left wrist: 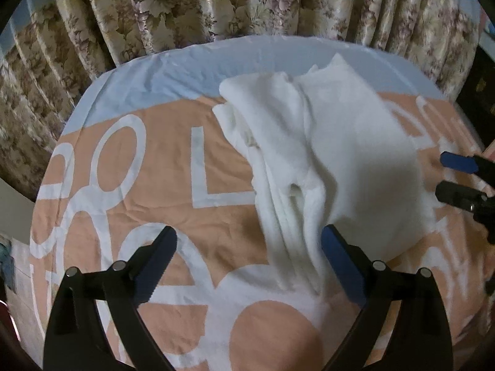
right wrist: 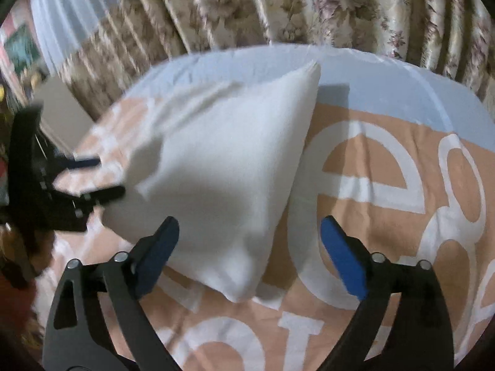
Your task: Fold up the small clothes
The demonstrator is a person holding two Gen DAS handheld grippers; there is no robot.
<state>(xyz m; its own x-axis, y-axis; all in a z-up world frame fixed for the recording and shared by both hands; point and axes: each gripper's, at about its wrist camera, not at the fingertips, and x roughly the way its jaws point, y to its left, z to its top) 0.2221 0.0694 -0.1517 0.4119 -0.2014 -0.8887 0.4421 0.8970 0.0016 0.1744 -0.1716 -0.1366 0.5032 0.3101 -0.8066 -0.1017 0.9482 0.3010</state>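
A small white garment (left wrist: 334,154) lies folded over on the peach cloth with big white letters (left wrist: 173,160), its bunched layers showing along the near left edge. My left gripper (left wrist: 249,238) hangs open above that near edge, nothing pressed between its blue pads. In the right wrist view the same white garment (right wrist: 229,160) has a smooth top layer and a pointed far corner. My right gripper (right wrist: 250,228) is open over the garment's near right edge, holding nothing. Each gripper also shows in the other view: the right gripper (left wrist: 445,176) at the right border, the left gripper (right wrist: 102,179) at the left.
The lettered cloth (right wrist: 371,160) covers a table with a pale blue band (left wrist: 185,71) along the far side. Flowered curtains (left wrist: 216,3) hang close behind the table. A dark piece of furniture (left wrist: 482,92) stands at the far right.
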